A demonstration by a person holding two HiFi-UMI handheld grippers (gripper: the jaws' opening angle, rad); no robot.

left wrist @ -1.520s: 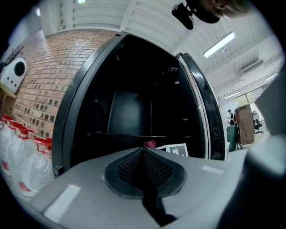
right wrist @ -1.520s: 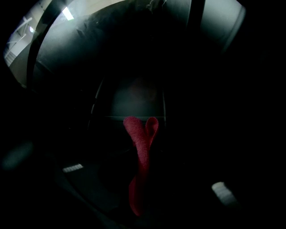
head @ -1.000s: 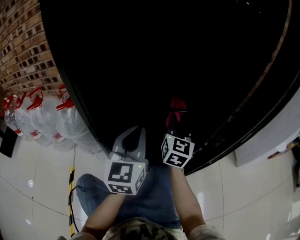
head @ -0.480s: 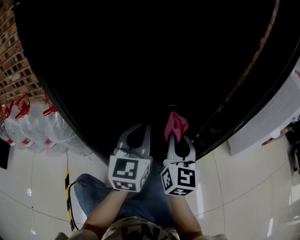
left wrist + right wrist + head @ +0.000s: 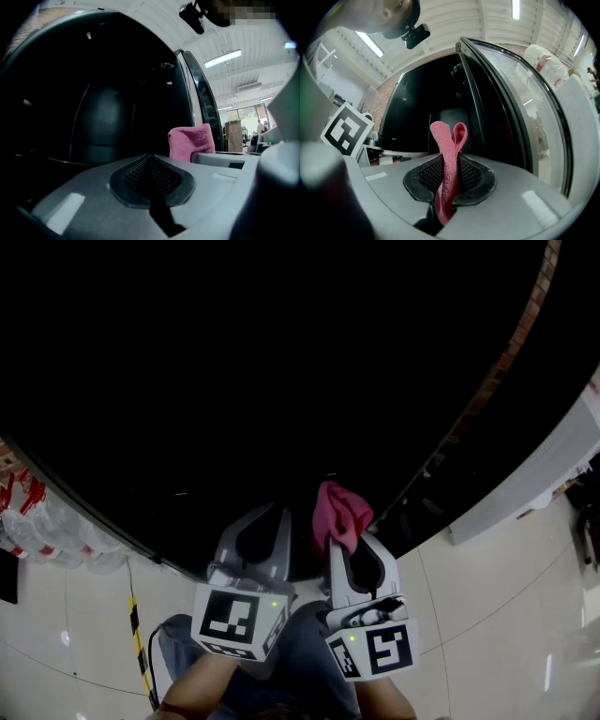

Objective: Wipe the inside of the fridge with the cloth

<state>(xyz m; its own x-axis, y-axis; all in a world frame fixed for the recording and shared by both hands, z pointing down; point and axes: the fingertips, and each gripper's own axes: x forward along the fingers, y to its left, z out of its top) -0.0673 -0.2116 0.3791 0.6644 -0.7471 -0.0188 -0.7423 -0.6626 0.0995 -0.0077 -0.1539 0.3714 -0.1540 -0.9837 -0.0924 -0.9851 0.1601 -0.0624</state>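
A pink cloth sticks out past the tips of my right gripper, which is shut on it. In the right gripper view the folded cloth stands pinched between the closed black pads. Beside it on the left, my left gripper is shut with nothing in it; its pads meet in the left gripper view, where the cloth shows to the right. Both grippers point into the dark fridge interior. The glass fridge door stands open at the right.
Large clear water bottles with red caps stand on the pale tiled floor at the left, by a brick wall. A yellow-black tape strip runs along the floor. My jeans fill the bottom middle.
Both grippers have drawn back toward me out of the fridge, and the pink cloth now shows more fully. My head has tilted, so the fridge fills more of the view.
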